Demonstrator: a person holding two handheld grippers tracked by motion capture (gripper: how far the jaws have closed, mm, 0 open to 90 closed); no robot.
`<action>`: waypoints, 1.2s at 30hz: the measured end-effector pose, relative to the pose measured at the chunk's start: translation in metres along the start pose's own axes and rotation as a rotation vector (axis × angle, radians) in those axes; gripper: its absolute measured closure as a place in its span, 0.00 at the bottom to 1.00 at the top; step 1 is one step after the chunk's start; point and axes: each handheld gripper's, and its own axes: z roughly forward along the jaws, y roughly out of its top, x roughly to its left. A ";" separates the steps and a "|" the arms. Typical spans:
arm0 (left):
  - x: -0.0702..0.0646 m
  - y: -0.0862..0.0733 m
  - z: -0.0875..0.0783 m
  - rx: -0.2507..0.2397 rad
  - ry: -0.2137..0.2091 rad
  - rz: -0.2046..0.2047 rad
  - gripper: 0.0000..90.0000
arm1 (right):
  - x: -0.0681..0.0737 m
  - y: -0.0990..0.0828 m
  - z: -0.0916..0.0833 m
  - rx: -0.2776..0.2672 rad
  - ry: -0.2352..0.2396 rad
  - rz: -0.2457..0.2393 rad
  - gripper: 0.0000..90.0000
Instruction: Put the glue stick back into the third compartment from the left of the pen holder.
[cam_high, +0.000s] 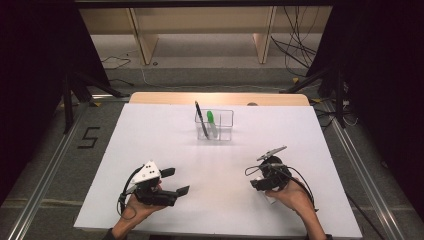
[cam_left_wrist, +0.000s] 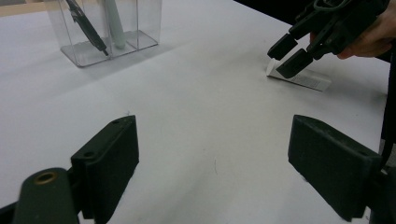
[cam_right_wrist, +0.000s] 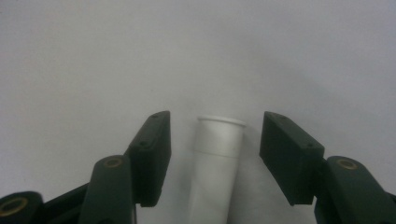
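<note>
White table (cam_high: 165, 150) carries everything; the clear holder (cam_high: 215, 125) standing at its far centre serves as the landmark. The holder is upright, with two compartments. A black pen (cam_high: 201, 119) leans in its left compartment, and a green-capped marker (cam_high: 212, 121) stands just beside the pen.

Left gripper (cam_high: 175, 181): well nearer than the holder and to its left, held in a hand at the table's near edge. Jaws spread wide, nothing between them, bare table beneath.

Right gripper (cam_high: 261, 184): nearer than the holder and to its right, pointed down at the table. Jaws part-way spread, one on each side of a white tube (cam_right_wrist: 217, 163), a visible gap on both sides; pads not pressing it.

White tube lies flat on the table, near-right of the holder, well apart from it, its rimmed end (cam_right_wrist: 221, 121) pointing away from the gripper.
</note>
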 end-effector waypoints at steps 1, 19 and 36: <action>0.000 0.000 0.000 -0.001 0.000 -0.001 0.18 | 0.000 -0.001 0.000 0.006 0.000 0.001 0.51; -0.001 -0.001 -0.001 0.006 0.006 0.006 0.18 | 0.000 -0.011 0.004 0.031 -0.017 0.024 0.68; -0.001 -0.001 -0.001 0.009 0.009 0.007 0.18 | 0.008 -0.010 0.004 0.054 -0.068 0.003 0.75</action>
